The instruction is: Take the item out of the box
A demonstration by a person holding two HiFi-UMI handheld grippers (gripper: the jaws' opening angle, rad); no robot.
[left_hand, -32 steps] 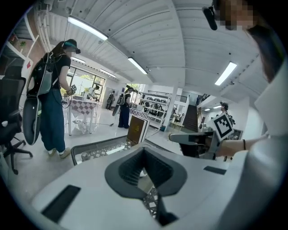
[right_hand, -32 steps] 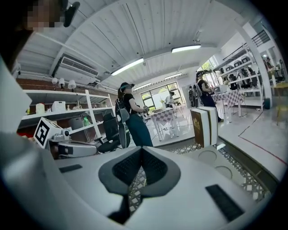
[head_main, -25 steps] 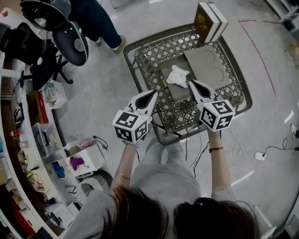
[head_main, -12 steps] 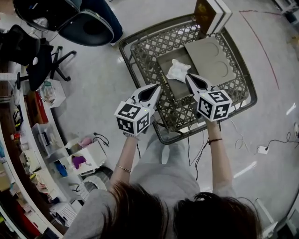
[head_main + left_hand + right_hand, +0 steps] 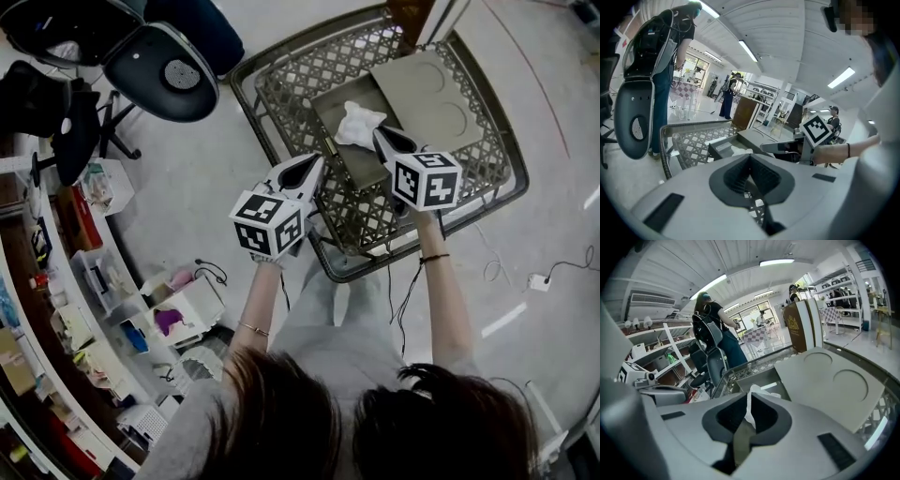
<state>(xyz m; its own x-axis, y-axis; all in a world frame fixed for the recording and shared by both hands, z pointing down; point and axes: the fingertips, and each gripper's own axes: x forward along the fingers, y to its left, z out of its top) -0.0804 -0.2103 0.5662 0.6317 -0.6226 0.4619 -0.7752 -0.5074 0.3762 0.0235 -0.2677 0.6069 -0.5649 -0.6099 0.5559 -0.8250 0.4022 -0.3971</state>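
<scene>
Just ahead of the clenched right tongs (image 5: 379, 137), at the far edge of the box (image 5: 367, 169), a white wad (image 5: 358, 124) is seen — left tongs (image 5: 315, 165), likewise clenched, farther off.

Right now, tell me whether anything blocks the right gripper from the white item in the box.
Nothing visible does. The box is open, its lid lying beside it in the basket, and the white item sits exposed just ahead of the right gripper. Its jaws are together, though.

Grey lattice basket (image 5: 291, 98): woven, rough. Grey box lid w/ round dents (image 5: 441, 98): matt, smooth. White wad (image 5: 359, 125): crumpled, soft-looking.
</scene>
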